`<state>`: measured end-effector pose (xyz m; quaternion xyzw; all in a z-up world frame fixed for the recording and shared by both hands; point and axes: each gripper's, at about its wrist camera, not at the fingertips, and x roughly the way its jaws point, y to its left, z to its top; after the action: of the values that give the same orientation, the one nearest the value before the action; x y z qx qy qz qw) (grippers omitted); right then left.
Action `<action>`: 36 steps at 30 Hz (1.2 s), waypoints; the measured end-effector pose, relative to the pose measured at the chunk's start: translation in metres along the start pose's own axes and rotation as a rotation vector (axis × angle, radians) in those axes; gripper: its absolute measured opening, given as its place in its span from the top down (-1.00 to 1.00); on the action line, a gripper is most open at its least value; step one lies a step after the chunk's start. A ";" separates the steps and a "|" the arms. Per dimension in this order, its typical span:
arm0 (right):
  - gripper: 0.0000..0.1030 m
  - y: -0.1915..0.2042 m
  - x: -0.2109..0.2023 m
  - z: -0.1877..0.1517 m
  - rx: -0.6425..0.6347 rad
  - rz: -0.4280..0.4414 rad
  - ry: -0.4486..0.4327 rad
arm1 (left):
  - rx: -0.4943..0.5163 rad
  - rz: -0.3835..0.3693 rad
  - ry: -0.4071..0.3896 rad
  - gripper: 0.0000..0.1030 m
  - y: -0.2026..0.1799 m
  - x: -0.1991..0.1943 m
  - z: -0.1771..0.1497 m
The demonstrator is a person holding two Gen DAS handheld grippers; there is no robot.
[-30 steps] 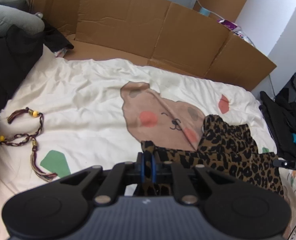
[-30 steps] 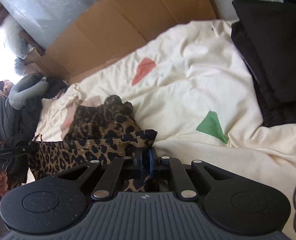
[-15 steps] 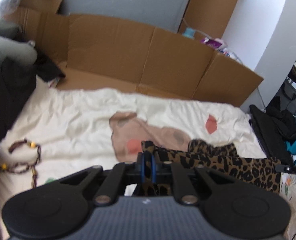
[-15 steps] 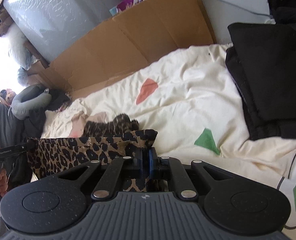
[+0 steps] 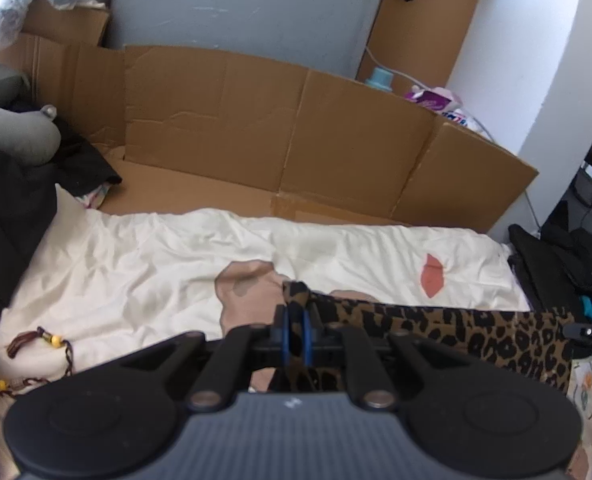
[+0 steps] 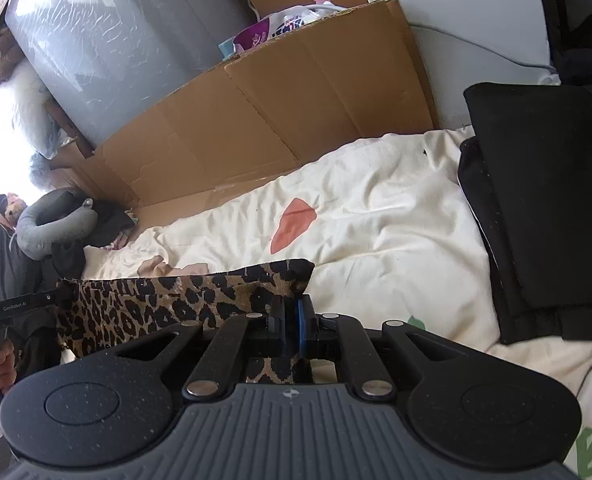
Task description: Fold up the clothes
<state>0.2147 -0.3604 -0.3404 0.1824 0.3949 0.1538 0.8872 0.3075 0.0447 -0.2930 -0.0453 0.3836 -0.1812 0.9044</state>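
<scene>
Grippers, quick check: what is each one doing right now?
Left gripper: closed on a corner of the leopard-print garment.
Right gripper: closed on the garment's other corner.

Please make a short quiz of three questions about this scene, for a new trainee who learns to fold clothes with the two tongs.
1. True or false: both the left tongs and the right tongs are shut on the leopard cloth.
2. What stands behind the bed sheet? A) a cardboard wall B) a mirror C) a bookshelf
3. Fill in: the beaded cord lies on the ____.

Key: 1 true; 2 A, the cardboard wall; 3 bed sheet.
</scene>
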 end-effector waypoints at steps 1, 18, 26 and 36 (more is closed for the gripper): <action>0.93 0.000 0.003 0.001 -0.002 -0.003 0.002 | 0.004 0.004 0.003 0.85 0.000 0.003 -0.001; 0.90 -0.013 0.057 0.001 -0.001 -0.076 0.102 | 0.025 0.066 0.122 0.77 0.010 0.066 -0.016; 0.66 0.009 0.046 0.007 -0.145 -0.120 0.061 | 0.115 0.086 0.071 0.67 -0.005 0.049 -0.007; 0.65 0.031 0.045 0.007 -0.181 -0.053 0.031 | 0.242 -0.118 0.068 0.67 -0.071 0.040 -0.019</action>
<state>0.2449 -0.3155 -0.3515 0.0888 0.3977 0.1682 0.8976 0.2984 -0.0348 -0.3175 0.0476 0.3860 -0.2803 0.8776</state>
